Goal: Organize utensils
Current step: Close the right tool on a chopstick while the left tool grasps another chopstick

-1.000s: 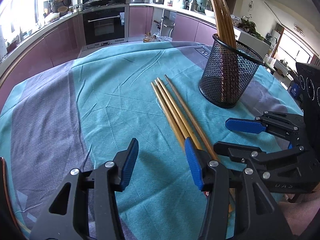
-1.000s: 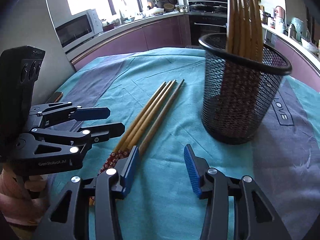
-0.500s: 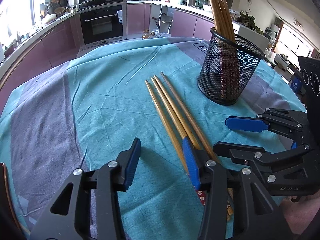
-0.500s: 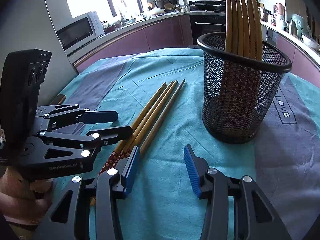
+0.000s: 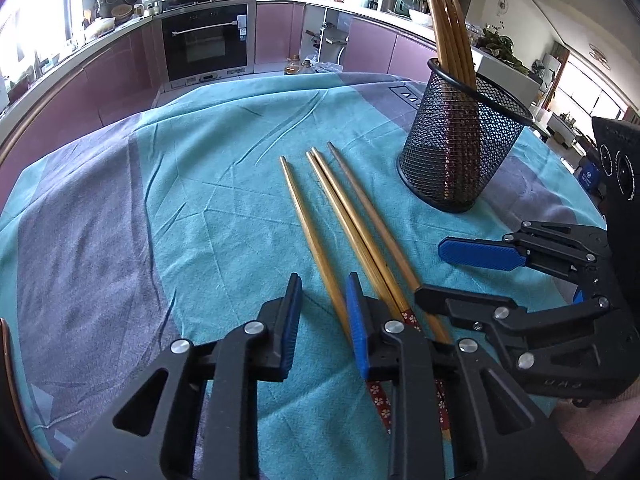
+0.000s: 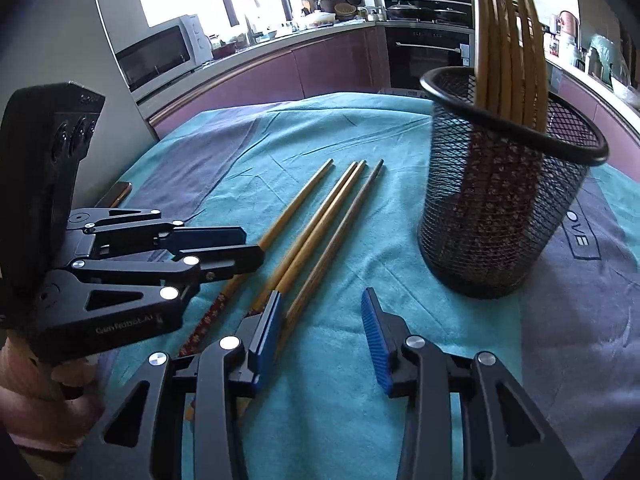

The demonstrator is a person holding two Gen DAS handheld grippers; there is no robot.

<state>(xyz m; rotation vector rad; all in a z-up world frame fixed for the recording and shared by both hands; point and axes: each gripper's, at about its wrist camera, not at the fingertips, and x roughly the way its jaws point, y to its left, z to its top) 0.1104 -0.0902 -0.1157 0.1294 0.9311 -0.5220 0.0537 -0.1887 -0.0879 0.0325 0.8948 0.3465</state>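
Note:
Several wooden chopsticks (image 5: 344,216) lie side by side on the teal cloth, also seen in the right wrist view (image 6: 316,224). The leftmost one (image 5: 308,224) lies a little apart. A black mesh holder (image 5: 460,152) stands beyond them with several chopsticks upright in it; it also shows in the right wrist view (image 6: 504,200). My left gripper (image 5: 322,308) is open, its jaws low around the leftmost chopstick's handle end. My right gripper (image 6: 320,328) is open and empty, just right of the chopsticks.
The table is round with a teal and grey cloth (image 5: 160,184). A kitchen counter and oven (image 5: 208,40) stand behind. A microwave (image 6: 160,52) sits on the counter in the right wrist view. A phone-like object (image 6: 116,196) lies at the table's left edge.
My left gripper has moved forward and right over the chopsticks and narrowed its jaws. The leftmost chopstick has separated from the others. The right gripper has barely moved.

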